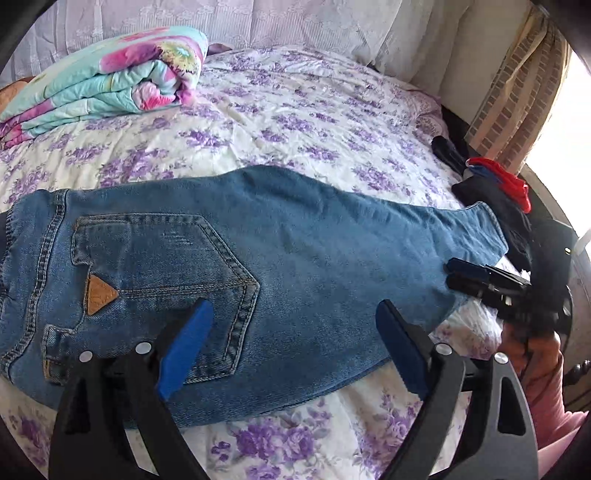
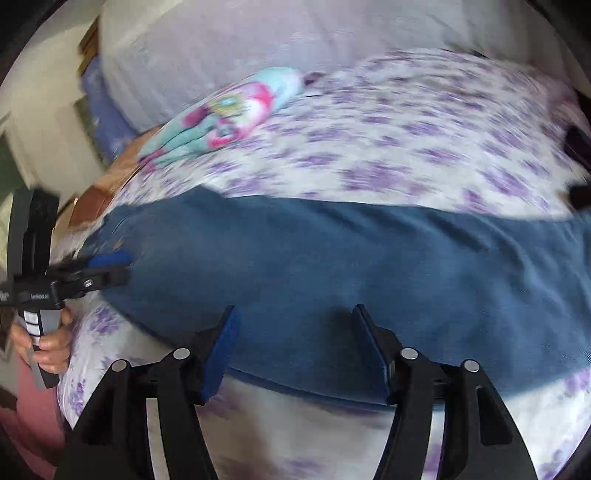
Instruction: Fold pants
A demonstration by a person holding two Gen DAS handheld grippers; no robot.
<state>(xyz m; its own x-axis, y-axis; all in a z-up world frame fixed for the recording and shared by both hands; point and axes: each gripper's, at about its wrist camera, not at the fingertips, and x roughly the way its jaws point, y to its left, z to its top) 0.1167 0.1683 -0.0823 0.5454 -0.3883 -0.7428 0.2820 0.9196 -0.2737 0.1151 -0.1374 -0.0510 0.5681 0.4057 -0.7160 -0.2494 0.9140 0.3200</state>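
Bed (image 1: pixel 295 110) with white sheet printed in purple flowers fills the room view. Pale lace-covered headboard or wall (image 1: pixel 258 22) behind it. Folded floral quilt (image 1: pixel 110 77) at far corner. Striped curtain (image 1: pixel 517 85) beside bright window (image 1: pixel 569 122), daylight strong.

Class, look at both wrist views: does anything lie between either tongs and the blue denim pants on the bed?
Nothing visible does. The left tongs and right tongs both stand open directly over the blue denim pants.

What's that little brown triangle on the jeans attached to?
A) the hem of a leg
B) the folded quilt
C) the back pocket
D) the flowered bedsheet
C: the brown triangle patch sits on the stitched back pocket of the jeans, near the waist end.
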